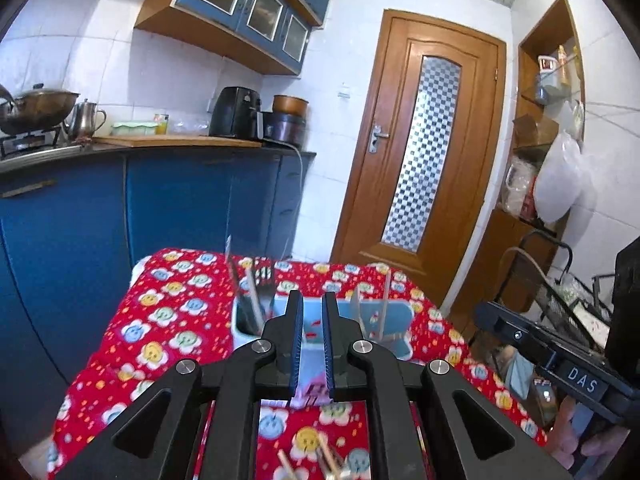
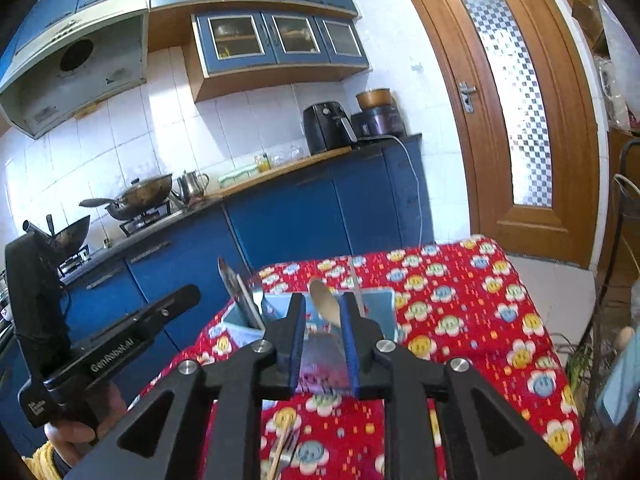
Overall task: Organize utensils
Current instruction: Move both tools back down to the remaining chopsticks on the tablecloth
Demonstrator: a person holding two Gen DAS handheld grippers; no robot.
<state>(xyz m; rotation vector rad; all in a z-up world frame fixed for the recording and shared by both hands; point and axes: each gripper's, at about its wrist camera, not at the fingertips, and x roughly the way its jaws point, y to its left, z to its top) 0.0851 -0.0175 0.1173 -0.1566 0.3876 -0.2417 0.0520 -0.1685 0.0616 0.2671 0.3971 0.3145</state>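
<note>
- The left hand-held gripper point(image 1: 312, 300) hung over the table point(image 1: 168, 320), its blue pads drawn close with only a thin slit between them and nothing caught in it.
- Just past its tips stood the light-blue utensil holder point(image 1: 396, 320), set toward the far edge of the red flower-print cloth.
- The holder's left compartment held dark-handled cutlery point(image 1: 256, 292) standing upright and leaning a touch left; which pieces, the blur did not let me say.
- In the right compartment a pair of pale chopsticks point(image 1: 385, 300) stood nearly upright.
- Down by the near edge, under the left tool's body, more chopsticks point(image 1: 324, 460) lay on the cloth, blurred.
- From the right wrist view, the right hand-held gripper point(image 2: 324, 312) had its pads parted a little, gripping nothing.
- A wooden spoon point(image 2: 326, 304) showed in that gap, bowl up, standing in the holder's middle section point(image 2: 386, 300) behind the fingers; whether the pads touched it I could not tell.
- At the bottom of that view a fork and a chopstick point(image 2: 282, 448) lay loose on the cloth.
- Each view caught the other tool at its edge, a person's fingers point(image 2: 76, 436) wrapped around the left handle.
- Behind the table ran blue cabinets point(image 1: 180, 200), with a wooden door point(image 1: 424, 140) to their right.
</note>
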